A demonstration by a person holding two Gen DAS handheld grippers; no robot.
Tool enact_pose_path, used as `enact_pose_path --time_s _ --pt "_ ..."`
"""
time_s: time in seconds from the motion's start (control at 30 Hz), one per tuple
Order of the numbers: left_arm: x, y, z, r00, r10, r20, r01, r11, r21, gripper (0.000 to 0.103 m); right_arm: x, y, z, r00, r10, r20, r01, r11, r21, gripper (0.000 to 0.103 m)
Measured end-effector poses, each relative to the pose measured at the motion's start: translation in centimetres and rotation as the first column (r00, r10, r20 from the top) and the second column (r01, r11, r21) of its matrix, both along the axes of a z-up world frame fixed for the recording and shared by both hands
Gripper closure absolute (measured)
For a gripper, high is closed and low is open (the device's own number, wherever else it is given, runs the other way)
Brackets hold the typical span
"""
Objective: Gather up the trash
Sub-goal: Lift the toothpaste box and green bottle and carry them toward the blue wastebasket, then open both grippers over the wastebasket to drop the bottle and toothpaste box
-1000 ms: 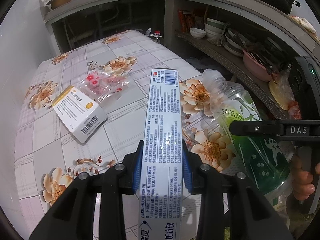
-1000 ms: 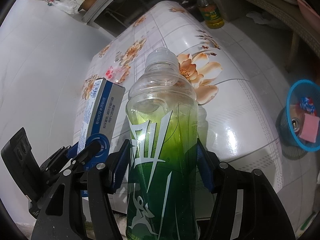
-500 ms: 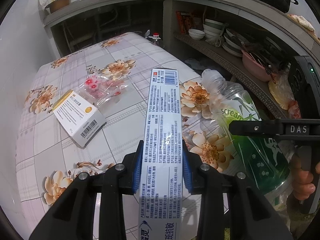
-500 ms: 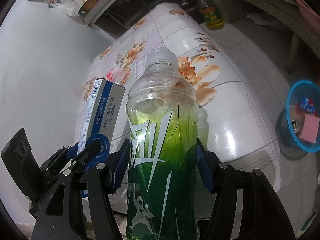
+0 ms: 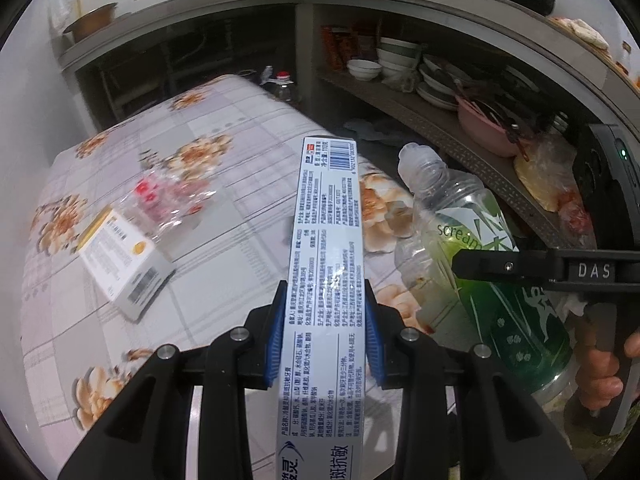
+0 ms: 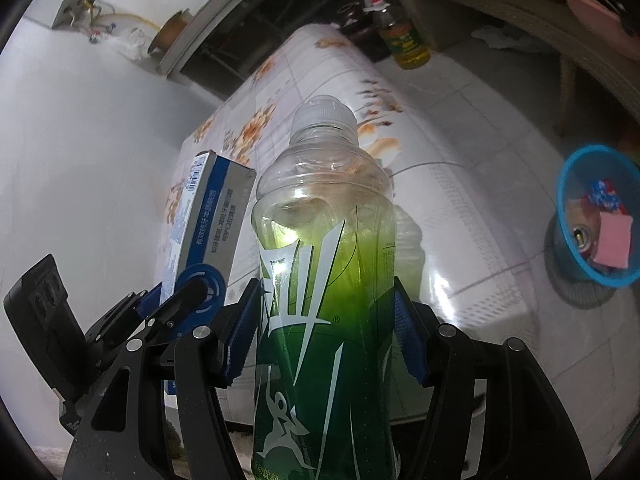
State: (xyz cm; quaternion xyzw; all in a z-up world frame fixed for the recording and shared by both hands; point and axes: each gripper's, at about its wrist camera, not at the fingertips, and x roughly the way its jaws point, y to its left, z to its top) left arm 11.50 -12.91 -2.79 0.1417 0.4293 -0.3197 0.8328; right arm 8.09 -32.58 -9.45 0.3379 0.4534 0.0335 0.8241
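Observation:
My left gripper (image 5: 326,334) is shut on a long blue-and-white toothpaste box (image 5: 326,264), which sticks out forward over the flowered table (image 5: 224,236). Beside it, my right gripper (image 6: 326,336) is shut on an empty green plastic bottle (image 6: 324,264) with a clear cap. That bottle (image 5: 476,264) shows at the right of the left wrist view, and the toothpaste box (image 6: 208,224) at the left of the right wrist view. A white-and-yellow medicine box (image 5: 124,260) and a clear plastic wrapper with red bits (image 5: 168,196) lie on the table.
A blue waste basket (image 6: 596,216) with some trash in it stands on the tiled floor to the right of the table. Shelves with bowls and plates (image 5: 404,72) run along the right. An oil bottle (image 6: 404,40) stands on the floor past the table's far end.
Both grippers have drifted back a little from the table with their loads; the medicine box and wrapper now sit further off and look blurred. Both grips are unchanged.

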Motion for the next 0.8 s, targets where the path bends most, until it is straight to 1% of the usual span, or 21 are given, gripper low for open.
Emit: enact_pose_path --time_s 0.23,0.37,0.47,0.6,0.7,0.8 --pt "-1.0 -4.4 0.5 0.995 -0.103 0.004 0.103 0.995 -0.002 0.07 -3.4 -3.6 -0.1 0.994 -0.107 0.017 0.107 0.994 0.024 0.044" --pt "-1.5 -7.8 0.9 0.985 -0.171 0.002 0.171 0.985 -0.013 0.07 -5.5 -5.8 0.0 0.984 -0.176 0.025 0.175 0.984 0.025 0.044" --pt "-2.2 -10.1 1.0 0.976 -0.219 -0.003 0.219 0.975 -0.018 0.07 -7.6 -7.9 0.0 0.971 -0.239 0.031 0.238 0.971 0.03 0.044" --pt "-3.1 -14.2 0.7 0.957 -0.287 -0.041 0.286 0.958 -0.026 0.07 -9.9 -10.0 -0.4 0.95 -0.31 0.025 0.309 0.95 0.037 0.044" --pt "-3.7 -17.0 0.1 0.94 -0.329 -0.085 0.327 0.944 -0.036 0.07 -11.6 -11.4 -1.1 0.934 -0.358 0.013 0.358 0.933 0.038 0.044" --pt "-3.7 -19.7 -1.0 0.921 -0.354 -0.163 0.351 0.935 -0.049 0.07 -13.2 -12.9 -2.1 0.915 -0.403 -0.012 0.404 0.914 0.032 0.044"
